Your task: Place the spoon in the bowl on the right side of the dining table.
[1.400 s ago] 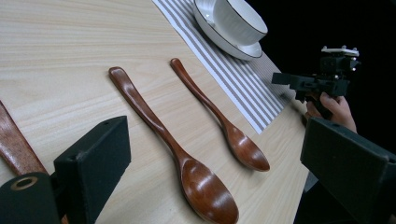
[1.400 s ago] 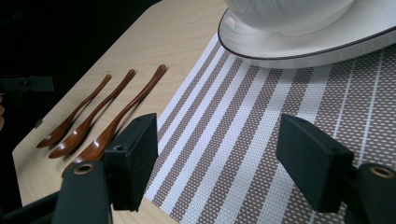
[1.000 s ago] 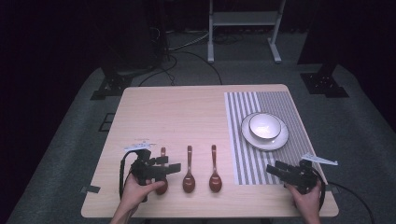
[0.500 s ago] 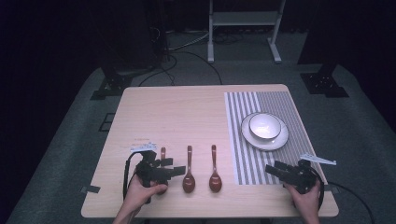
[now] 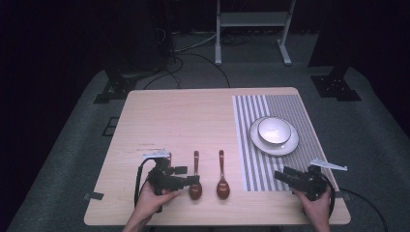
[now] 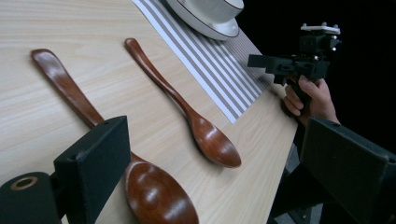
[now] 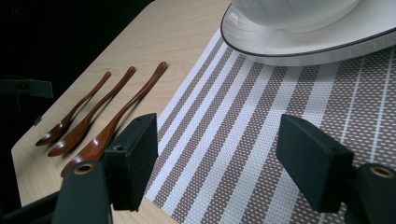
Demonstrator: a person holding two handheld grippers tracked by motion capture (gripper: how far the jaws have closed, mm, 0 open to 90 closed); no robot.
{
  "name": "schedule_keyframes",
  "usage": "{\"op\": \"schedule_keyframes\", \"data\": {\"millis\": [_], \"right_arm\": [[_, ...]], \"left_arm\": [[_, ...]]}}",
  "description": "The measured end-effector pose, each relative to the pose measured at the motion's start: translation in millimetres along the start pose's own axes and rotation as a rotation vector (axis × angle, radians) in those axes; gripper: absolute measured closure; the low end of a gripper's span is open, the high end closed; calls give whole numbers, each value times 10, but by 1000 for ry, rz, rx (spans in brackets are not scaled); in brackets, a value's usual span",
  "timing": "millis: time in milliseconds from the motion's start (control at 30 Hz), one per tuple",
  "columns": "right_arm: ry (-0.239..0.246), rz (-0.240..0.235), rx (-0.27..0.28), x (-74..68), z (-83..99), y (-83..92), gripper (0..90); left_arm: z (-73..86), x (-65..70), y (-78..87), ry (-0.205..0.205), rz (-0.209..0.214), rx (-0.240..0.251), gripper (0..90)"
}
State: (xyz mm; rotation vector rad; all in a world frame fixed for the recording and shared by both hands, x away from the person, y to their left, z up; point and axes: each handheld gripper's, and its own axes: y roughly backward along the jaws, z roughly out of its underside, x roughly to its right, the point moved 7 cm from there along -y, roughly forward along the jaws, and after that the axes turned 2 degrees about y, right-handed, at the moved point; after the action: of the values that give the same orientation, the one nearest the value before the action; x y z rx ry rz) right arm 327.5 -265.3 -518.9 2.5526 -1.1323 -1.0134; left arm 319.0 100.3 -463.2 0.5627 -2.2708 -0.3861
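By my reading, the work had barely begun. All three wooden spoons (image 7: pixel 88 122) lay in a row on the bare table (image 5: pixel 183 116), left of the striped placemat (image 5: pixel 251 159), and none was lifted or set by the bowl (image 5: pixel 273 130) on its plate (image 5: pixel 290 145). My left gripper (image 5: pixel 191 181) sat low at the near edge with its jaws spread wide. The bowl end of the middle spoon (image 6: pixel 154 196) lay between them, not pinched, with the rightmost spoon (image 6: pixel 205 135) just beyond. My right gripper (image 5: pixel 280 175) rested over the placemat's near corner, jaws likewise apart and empty. Gripping, carrying and placing were all left to do. I could read no brand, label or writing anywhere — faint marks on the tabletop were too small to make out.
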Motion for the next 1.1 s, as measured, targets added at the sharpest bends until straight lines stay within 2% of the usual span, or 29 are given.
{"op": "schedule_keyframes", "data": {"millis": [467, 600, 1100], "right_arm": [[4, 1, -9, -16, 11, -20, 285], [6, 2, -9, -26, 12, -20, 285], [4, -5, -7, -36, 16, -28, 285]], "left_arm": [[34, 162, -264, -7, 69, -56, 74], [43, 260, -380, -24, 93, -77, 75], [141, 423, -623, -40, 142, -140, 74]]}}
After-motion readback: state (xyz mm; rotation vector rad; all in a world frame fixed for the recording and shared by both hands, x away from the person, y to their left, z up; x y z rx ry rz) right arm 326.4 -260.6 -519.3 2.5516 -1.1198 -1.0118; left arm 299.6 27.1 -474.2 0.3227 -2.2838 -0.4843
